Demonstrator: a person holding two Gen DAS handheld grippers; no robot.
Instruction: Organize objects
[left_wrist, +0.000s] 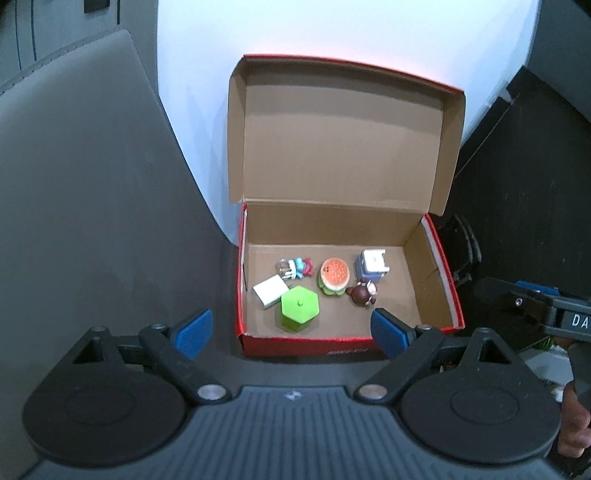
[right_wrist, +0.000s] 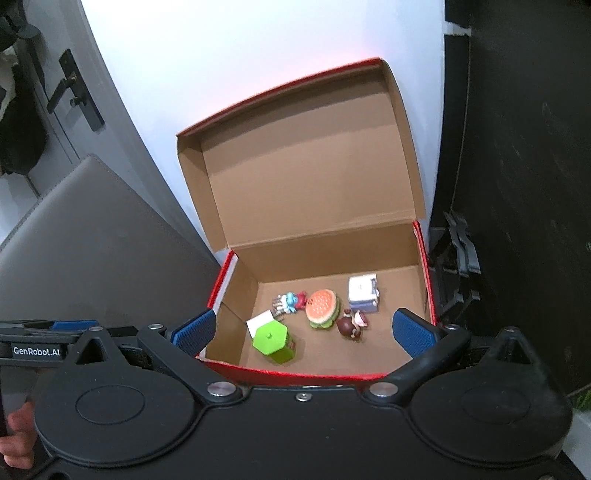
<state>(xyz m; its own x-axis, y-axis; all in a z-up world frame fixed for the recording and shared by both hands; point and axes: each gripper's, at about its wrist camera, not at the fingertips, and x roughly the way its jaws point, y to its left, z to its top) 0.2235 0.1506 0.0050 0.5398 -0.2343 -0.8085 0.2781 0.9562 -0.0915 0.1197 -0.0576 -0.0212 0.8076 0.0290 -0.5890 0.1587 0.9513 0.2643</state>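
A red cardboard box (left_wrist: 441, 266) (right_wrist: 424, 258) stands with its lid up against the wall. Inside lie a green hexagonal container (left_wrist: 298, 309) (right_wrist: 274, 341), a white flat block (left_wrist: 270, 290) (right_wrist: 258, 320), a burger toy (left_wrist: 334, 276) (right_wrist: 322, 307), a brown figurine (left_wrist: 364, 292) (right_wrist: 350, 325), a white and blue cube toy (left_wrist: 373, 265) (right_wrist: 363, 292) and a small red and blue figure (left_wrist: 297, 267) (right_wrist: 290, 301). My left gripper (left_wrist: 291, 332) hangs open just before the box's front wall, holding nothing. My right gripper (right_wrist: 304, 334) is open over the box's front part, nothing between its fingers.
A grey padded surface (left_wrist: 92, 184) (right_wrist: 92, 258) runs along the left of the box. A white wall (left_wrist: 332, 33) stands behind it. Dark furniture (left_wrist: 524, 177) (right_wrist: 524, 184) stands to the right. The other gripper (left_wrist: 546, 314) shows at the right edge of the left wrist view.
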